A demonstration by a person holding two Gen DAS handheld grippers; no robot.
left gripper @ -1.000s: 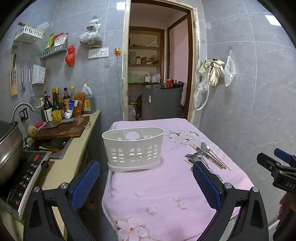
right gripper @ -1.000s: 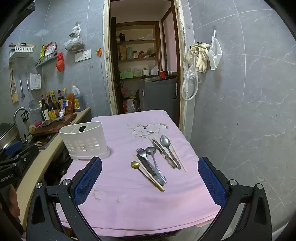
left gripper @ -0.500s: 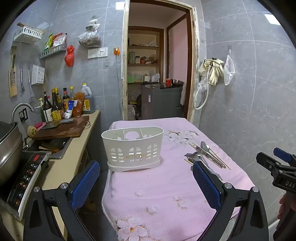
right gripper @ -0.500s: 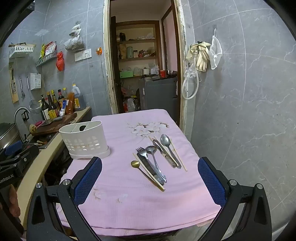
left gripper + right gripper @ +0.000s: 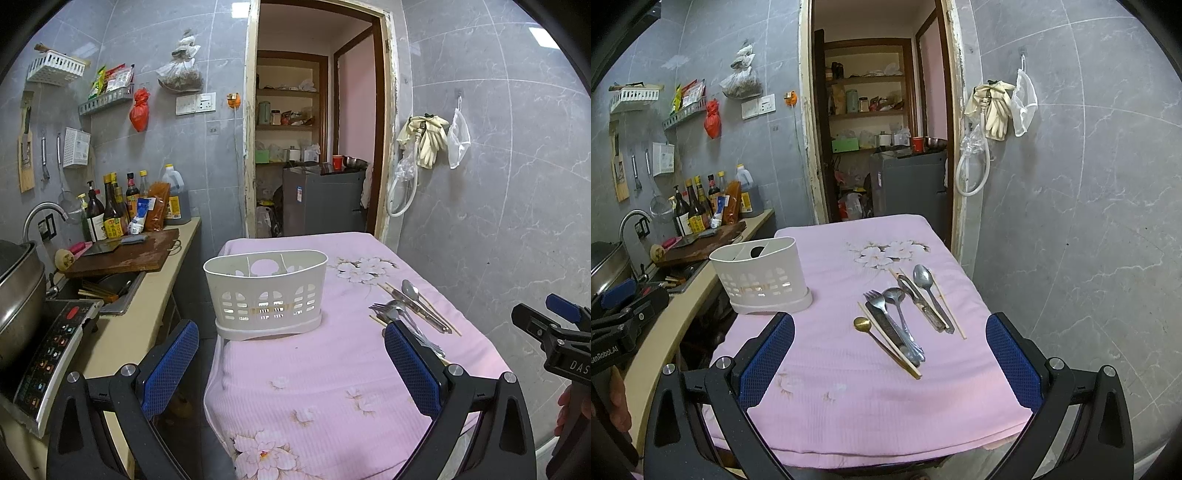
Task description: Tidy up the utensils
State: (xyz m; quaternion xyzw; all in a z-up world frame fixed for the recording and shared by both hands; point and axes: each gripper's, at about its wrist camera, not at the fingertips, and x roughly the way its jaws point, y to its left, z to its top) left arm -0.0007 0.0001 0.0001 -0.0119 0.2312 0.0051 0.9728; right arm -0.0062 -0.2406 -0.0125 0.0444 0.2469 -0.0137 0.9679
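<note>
Here the left gripper [image 5: 291,363] hangs over the near end of a table with its blue-padded jaws spread wide and nothing between them. Straight ahead of those jaws, slightly toward the left finger, stands the white caddy [image 5: 265,293]: an oval plastic holder on a flat base, its lower wall pierced with rows of small slots, its inside split by dividers into compartments that look empty from here. It sits on the pink floral cloth [image 5: 332,373].

The right gripper [image 5: 890,354] is likewise held wide apart, gripping nothing. Just beyond and between its jaws lies the cutlery in two loose bunches. The nearer bunch has a gold spoon [image 5: 862,324], a steel fork [image 5: 877,301] and a steel spoon [image 5: 894,296] with handles overlapping, alongside pale chopsticks [image 5: 886,341]. A little farther, toward the right finger, lies a second steel spoon [image 5: 923,276] beside what looks like a peeler [image 5: 919,299], though I cannot tell for sure. From this view the caddy is ahead of the left finger, well apart from the cutlery.
</note>
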